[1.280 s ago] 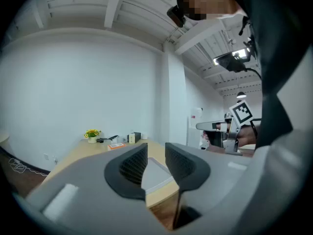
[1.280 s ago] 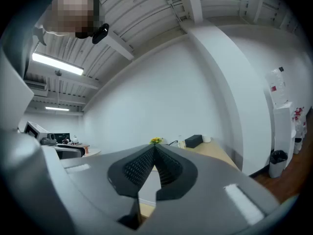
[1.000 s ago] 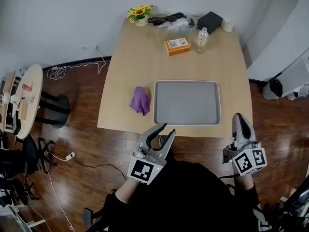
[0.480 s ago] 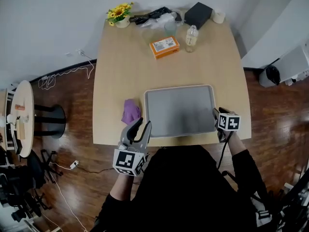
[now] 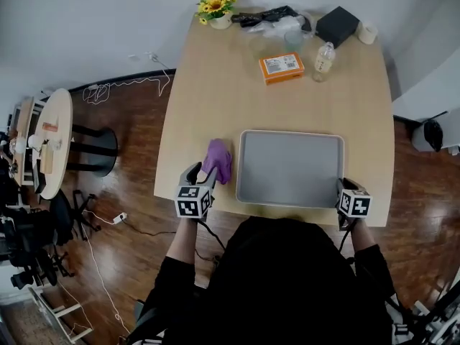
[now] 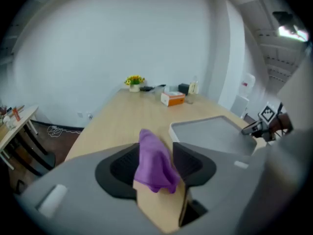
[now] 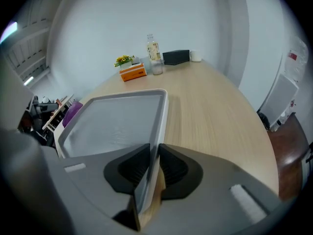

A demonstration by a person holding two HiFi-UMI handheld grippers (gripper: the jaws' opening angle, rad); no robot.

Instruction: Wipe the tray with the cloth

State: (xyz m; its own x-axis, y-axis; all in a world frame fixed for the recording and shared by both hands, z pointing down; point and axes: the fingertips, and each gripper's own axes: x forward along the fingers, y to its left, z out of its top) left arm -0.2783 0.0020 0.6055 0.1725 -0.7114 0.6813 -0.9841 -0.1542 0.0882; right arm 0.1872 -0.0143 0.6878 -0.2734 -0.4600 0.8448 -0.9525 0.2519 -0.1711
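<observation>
Purple cloth (image 5: 217, 161); plain grey tray (image 5: 290, 169); pale wood-grain table (image 5: 215, 92); orange box (image 5: 282, 67), yellow flowers (image 5: 218, 5), black box (image 5: 338, 25) along far edge; black-and-white square markers on grey left gripper (image 5: 203, 172) and right gripper (image 5: 341, 185); dark brown floor (image 5: 129, 192).

Crumpled purple cloth (image 5: 218, 161) beside grey tray (image 5: 290, 169)

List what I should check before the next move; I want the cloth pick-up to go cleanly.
1. Purple cloth between the left claw jaws: ok. The jaws have just been opening and stand either side of it, not yet pressing.
2. Tray steadied: ok. The right claw is shut on its rim at the near right corner.
3. Tray surface bare: ok.
4. Cloth off the tray: ok. It lies on the table beside the tray's left rim.
5. Orange box and bottle out of the way: ok, at the table's far end.
</observation>
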